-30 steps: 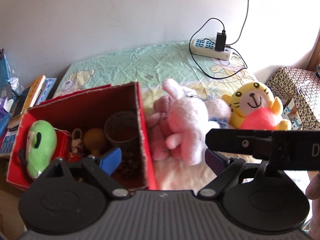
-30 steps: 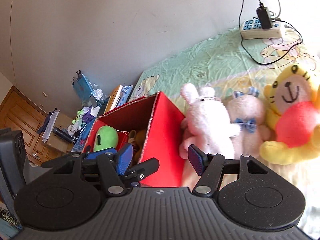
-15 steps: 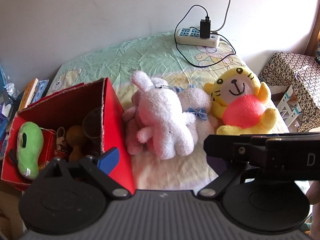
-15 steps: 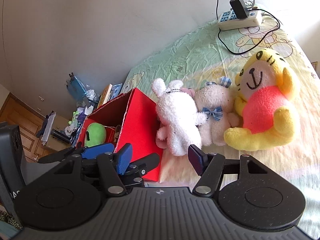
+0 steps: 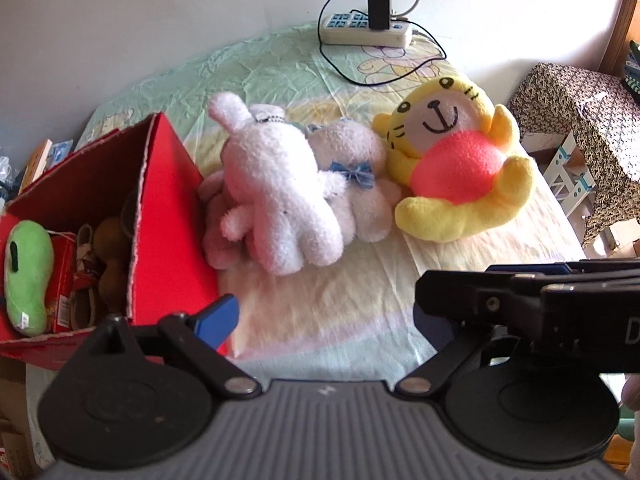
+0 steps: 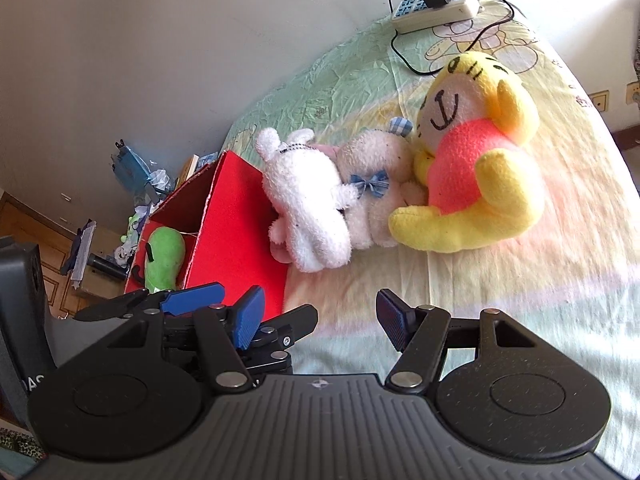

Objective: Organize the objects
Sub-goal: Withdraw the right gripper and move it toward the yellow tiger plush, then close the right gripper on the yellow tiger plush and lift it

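Three plush toys left on the bed [image 5: 360, 300]: white bunny [image 5: 276, 196] leaning at the red box [image 5: 168, 216], bow bear [image 5: 356, 176] just beside it, yellow tiger [image 5: 456, 168] next along. Green plush [image 5: 26, 276] and small bits are already boxed. Left gripper [image 5: 320, 312] jaws have just been opening, nothing between them; right gripper [image 6: 320, 316] spread, empty. Neither touches a toy yet, so I'd say partway done.

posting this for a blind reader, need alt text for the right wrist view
The open right gripper, holding nothing, points over a bed at three plush toys in a row: a white rabbit, a bear with a blue bow, and a yellow tiger. Left of them stands a red box holding a green toy.
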`<state>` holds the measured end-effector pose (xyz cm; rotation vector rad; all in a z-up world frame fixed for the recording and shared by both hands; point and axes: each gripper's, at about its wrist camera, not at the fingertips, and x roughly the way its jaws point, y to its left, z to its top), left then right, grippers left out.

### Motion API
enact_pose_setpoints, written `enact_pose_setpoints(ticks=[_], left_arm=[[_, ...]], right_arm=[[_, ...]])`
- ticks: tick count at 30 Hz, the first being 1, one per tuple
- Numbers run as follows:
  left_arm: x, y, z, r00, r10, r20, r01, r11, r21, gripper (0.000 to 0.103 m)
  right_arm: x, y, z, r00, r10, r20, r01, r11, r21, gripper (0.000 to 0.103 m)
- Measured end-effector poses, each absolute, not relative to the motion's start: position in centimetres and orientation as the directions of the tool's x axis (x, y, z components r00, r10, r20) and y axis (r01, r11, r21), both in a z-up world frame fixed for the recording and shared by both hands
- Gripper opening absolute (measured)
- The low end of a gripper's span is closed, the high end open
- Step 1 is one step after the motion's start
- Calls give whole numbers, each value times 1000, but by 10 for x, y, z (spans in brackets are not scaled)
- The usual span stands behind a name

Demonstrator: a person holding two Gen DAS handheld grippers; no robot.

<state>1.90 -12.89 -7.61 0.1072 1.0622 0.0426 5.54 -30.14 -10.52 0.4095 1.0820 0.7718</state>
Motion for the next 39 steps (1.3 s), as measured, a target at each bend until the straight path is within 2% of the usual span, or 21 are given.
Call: enact_pose_setpoints(ticks=[8,18,23,29,34,39], left_arm=[[33,-143,-95,439,46,-897,68,994,85,95],[52,-157,-106,428,-14,-904,123,992,43,95],[62,-160,-101,442,-175,-880,174,979,-107,95],[79,-166,-89,463,-309,-831,244,945,-216,95],[104,-174,-87,479,-306,-822,250,946,-206,95],[132,-168,-102,435,-367,-822,198,930,-311,95]], right_arm=[[58,-319,-116,294,661,-690,-286,750,597,66],[69,-352,-133,318,632,-707,-171,771,613,66],[77,-371,-132,349,611,-711,-125,782,611,66],[93,-397,-121,423,578,-698,-88,793,603,66],[116,-403,-113,457,589,-666,-84,774,627,66],[142,-397,-112,470,616,-632,-108,751,652,66]])
